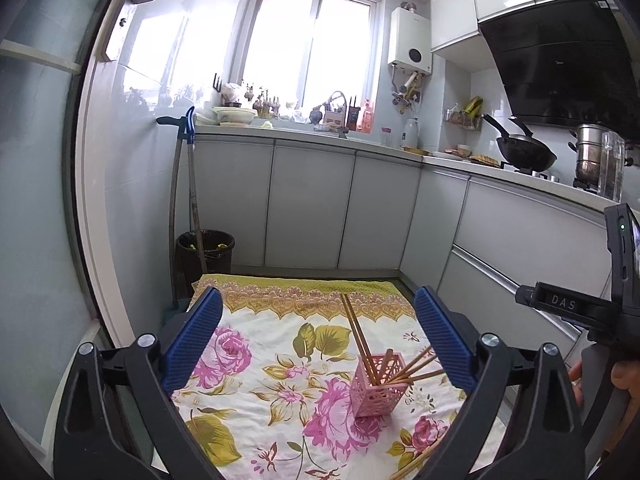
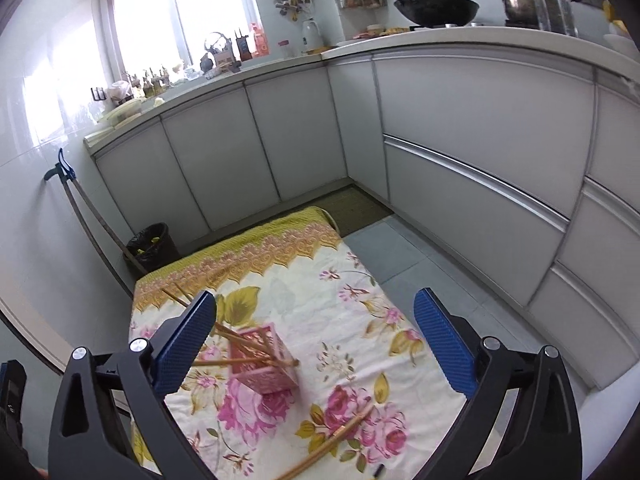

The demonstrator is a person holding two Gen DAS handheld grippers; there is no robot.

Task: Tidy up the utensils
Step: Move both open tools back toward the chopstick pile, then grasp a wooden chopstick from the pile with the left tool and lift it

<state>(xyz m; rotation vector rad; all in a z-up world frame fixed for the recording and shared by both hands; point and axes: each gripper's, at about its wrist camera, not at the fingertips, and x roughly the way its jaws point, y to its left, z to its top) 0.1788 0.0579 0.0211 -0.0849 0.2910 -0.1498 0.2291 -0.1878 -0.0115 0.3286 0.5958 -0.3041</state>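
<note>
Left hand-held gripper [image 1: 318, 334] was spread wide and held nothing; right hand-held gripper [image 2: 316, 334] was likewise wide apart and empty, neither touching anything. Pink lattice holder [image 1: 378, 384] stood on the floral cloth [image 1: 256, 364] of the bench at lower centre-right of the left view, several chopsticks [image 1: 358, 330] leaning out of it; loose chopsticks [image 2: 336, 438] lay on the cloth near the bottom edge of the right view. Bare cloth lay between holder and far yellow border; grey floor [image 2: 404, 252] ran along the bench's right edge beside the cabinets [image 2: 480, 120].
</note>
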